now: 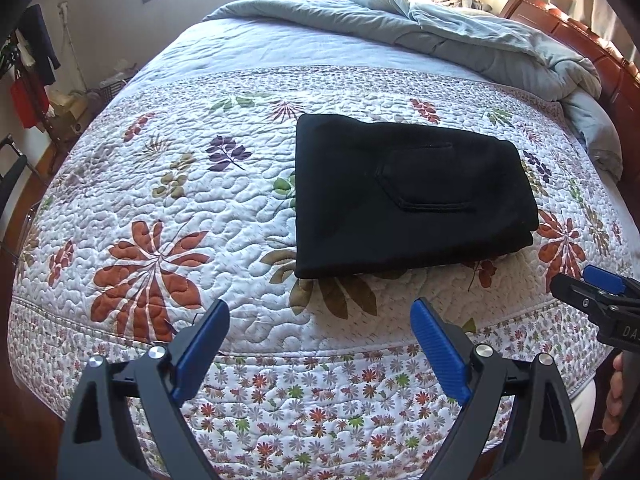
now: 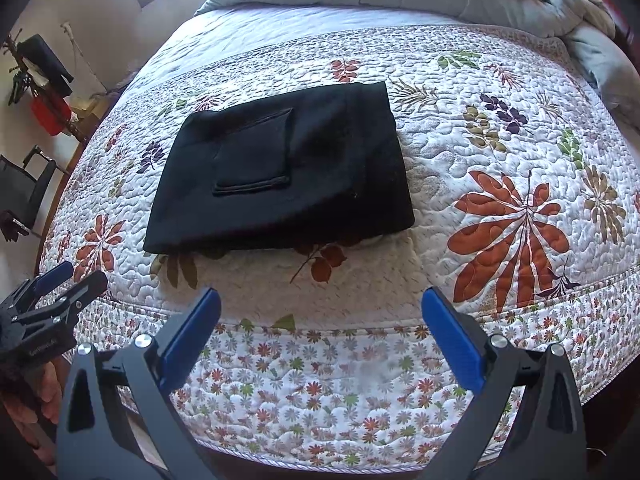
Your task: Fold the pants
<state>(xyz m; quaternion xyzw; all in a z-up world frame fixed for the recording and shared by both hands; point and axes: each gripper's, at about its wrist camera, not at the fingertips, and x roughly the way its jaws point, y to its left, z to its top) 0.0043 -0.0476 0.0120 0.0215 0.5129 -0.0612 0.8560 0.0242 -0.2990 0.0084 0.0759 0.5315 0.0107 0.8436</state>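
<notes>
Left wrist view: black pants (image 1: 412, 196), folded into a compact rectangle with a patch pocket uppermost, are laid flat on the floral quilt (image 1: 168, 200) of the bed. Left claw (image 1: 320, 324) is held wide open and empty, short of the pants. Right claw (image 2: 320, 312) is likewise spread wide, gripping nothing. Lettering on each claw body is seen but cannot be read.

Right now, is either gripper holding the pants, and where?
Nothing is held. The left gripper and right gripper are both open, short of the folded pants on the bed.
</notes>
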